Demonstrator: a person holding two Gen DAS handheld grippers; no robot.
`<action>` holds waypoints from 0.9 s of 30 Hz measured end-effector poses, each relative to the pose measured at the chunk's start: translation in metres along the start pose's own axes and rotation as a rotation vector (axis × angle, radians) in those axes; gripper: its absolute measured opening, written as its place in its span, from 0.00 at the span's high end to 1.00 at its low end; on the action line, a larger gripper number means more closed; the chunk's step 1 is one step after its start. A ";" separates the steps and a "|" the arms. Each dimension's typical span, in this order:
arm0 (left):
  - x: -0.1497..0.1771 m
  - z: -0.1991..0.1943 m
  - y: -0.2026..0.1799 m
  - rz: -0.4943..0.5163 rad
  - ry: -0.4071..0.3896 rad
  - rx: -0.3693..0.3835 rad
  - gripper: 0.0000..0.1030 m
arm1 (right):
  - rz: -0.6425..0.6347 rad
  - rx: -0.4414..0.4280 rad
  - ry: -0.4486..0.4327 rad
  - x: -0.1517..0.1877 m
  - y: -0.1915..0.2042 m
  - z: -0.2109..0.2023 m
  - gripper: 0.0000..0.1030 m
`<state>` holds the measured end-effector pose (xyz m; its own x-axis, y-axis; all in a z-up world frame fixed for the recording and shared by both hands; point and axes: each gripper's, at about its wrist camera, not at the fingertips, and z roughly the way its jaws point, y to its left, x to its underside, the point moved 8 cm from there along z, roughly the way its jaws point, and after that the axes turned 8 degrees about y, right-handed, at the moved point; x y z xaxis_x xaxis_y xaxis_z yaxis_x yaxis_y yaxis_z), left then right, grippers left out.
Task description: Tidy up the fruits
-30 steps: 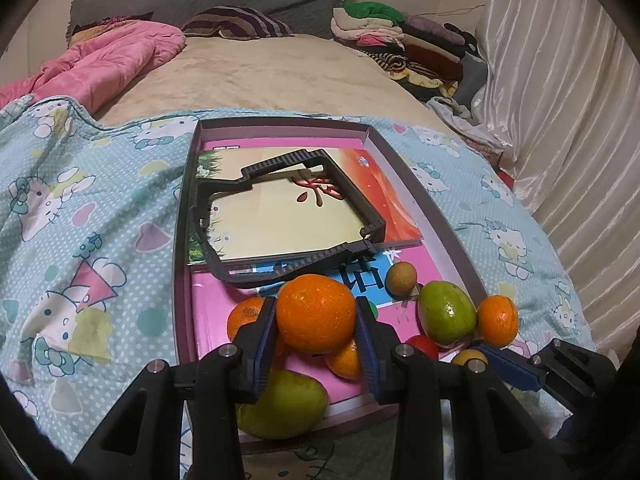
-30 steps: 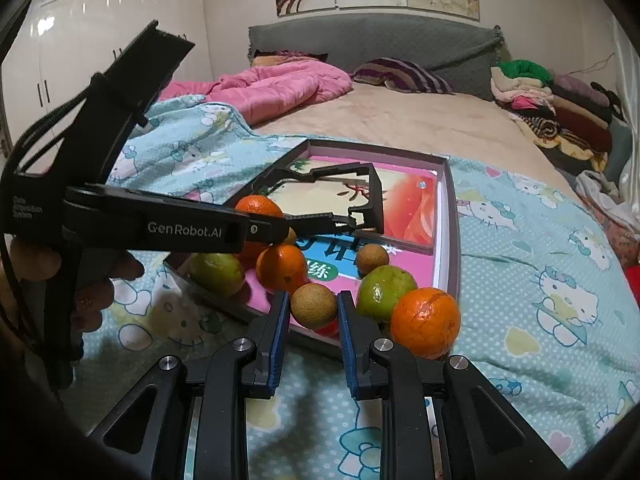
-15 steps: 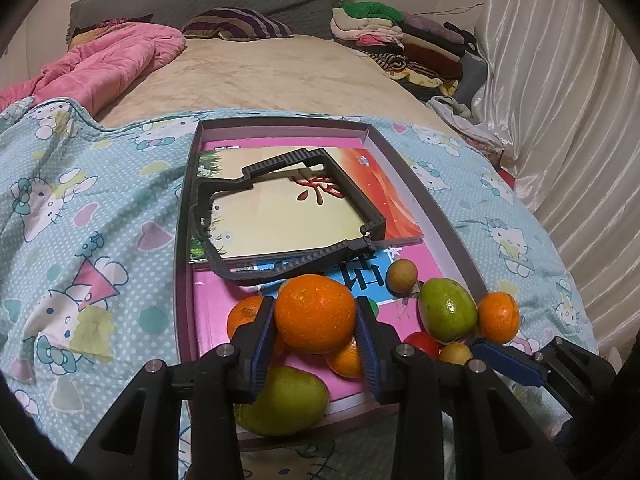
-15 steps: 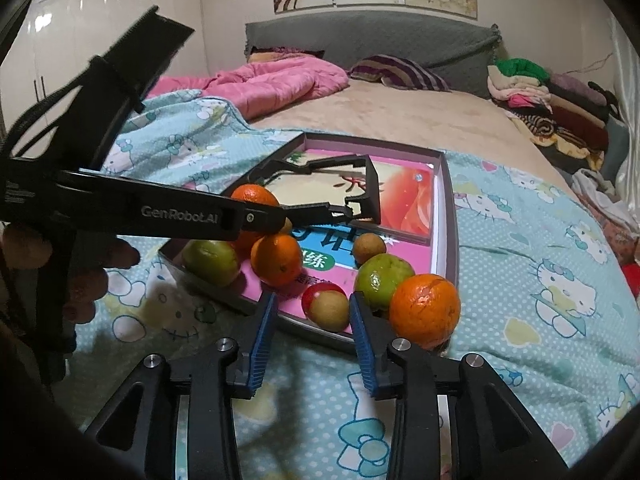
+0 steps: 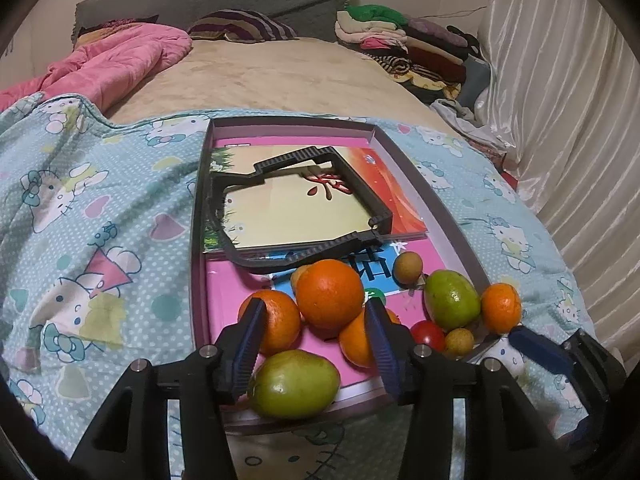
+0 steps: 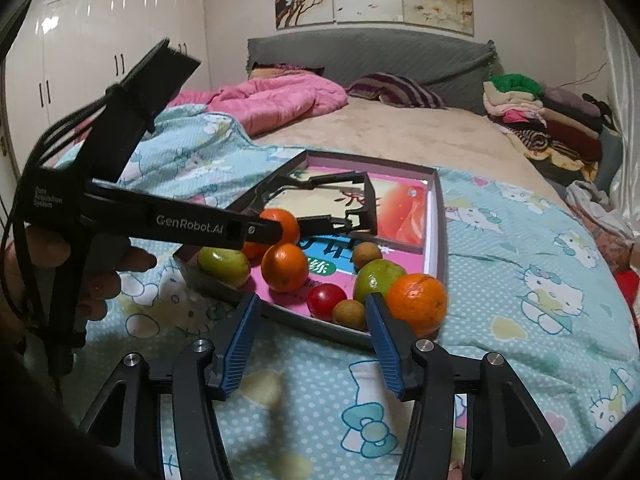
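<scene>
A shallow grey tray (image 5: 424,184) with pink lining lies on the bed. At its near end sit oranges, green mangoes, a red tomato (image 5: 428,334) and small brown longans. My left gripper (image 5: 316,330) is open; a large orange (image 5: 330,294) rests on other fruit just beyond its fingers. A green mango (image 5: 294,384) lies below it. My right gripper (image 6: 308,324) is open, just short of the tray's near rim (image 6: 320,326), facing the tomato (image 6: 326,300) and a longan (image 6: 348,314). An orange (image 6: 418,304) sits at its right finger.
A black plastic frame (image 5: 296,204) lies on a picture book in the far half of the tray. The Hello Kitty blanket (image 5: 88,240) covers the bed around it. A pink quilt (image 5: 116,68) and a clothes pile (image 5: 408,48) lie beyond. A curtain (image 5: 568,100) hangs at right.
My left gripper opened and let go of the large orange, which now rests on the pile. My right gripper let go of the longan, opened wide and drew back from the tray.
</scene>
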<state>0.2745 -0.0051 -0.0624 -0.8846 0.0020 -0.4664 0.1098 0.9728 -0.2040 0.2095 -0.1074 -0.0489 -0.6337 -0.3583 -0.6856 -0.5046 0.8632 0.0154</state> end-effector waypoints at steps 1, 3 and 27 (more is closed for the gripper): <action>0.000 -0.001 0.001 -0.002 -0.001 -0.001 0.51 | 0.004 0.002 -0.005 0.000 -0.001 -0.002 0.42; 0.001 -0.003 0.002 -0.005 -0.005 -0.003 0.51 | 0.013 0.004 -0.014 0.000 -0.003 -0.005 0.41; 0.112 -0.070 -0.007 -0.094 -0.153 -0.110 0.04 | 0.163 0.079 -0.046 0.055 -0.007 -0.055 0.21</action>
<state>0.1432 0.0048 -0.0527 -0.8084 -0.1171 -0.5768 -0.0276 0.9865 -0.1616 0.1455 -0.1530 -0.0468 -0.6745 -0.1965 -0.7116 -0.3488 0.9344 0.0727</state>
